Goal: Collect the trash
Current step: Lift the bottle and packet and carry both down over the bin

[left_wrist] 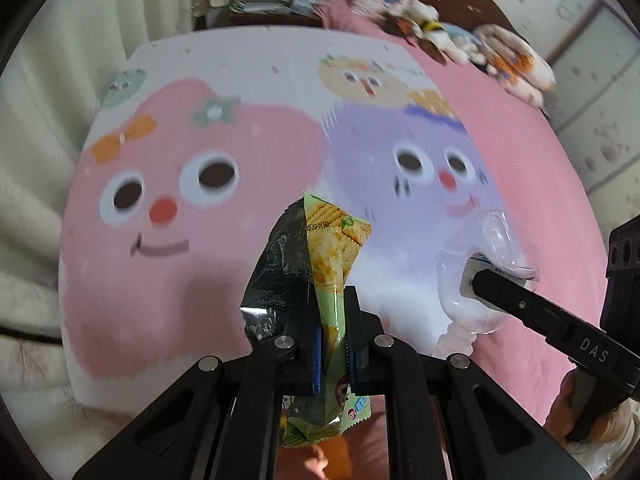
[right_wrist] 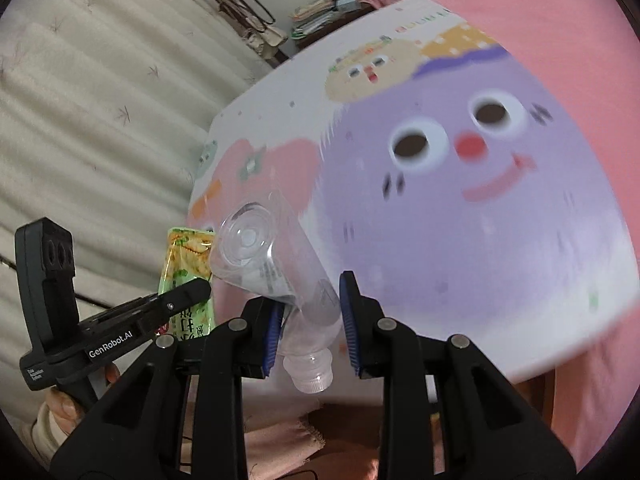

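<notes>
My left gripper [left_wrist: 334, 320] is shut on a green cracker wrapper [left_wrist: 332, 248] whose silver lining folds out to the left; the wrapper sticks up past the fingertips and hangs below them. The right gripper [right_wrist: 310, 312] is shut on a clear, empty plastic bottle [right_wrist: 272, 256], its base pointing away and its cap [right_wrist: 310, 372] hanging toward the camera. In the left wrist view the bottle [left_wrist: 480, 264] shows at the right, held in the other gripper's black finger. The right wrist view shows the wrapper [right_wrist: 188, 264] at the left in the left gripper [right_wrist: 192, 292]. Both are lifted above a bed.
Below lies a bed with a cartoon blanket [left_wrist: 200, 200] over a pink sheet [left_wrist: 520, 140]. Cream curtains [right_wrist: 80, 120] hang on the left. Plush toys and pillows [left_wrist: 480, 44] sit at the bed's head, beside a nightstand with stacked papers [left_wrist: 264, 0]. A hand [right_wrist: 60, 404] holds the left gripper's handle.
</notes>
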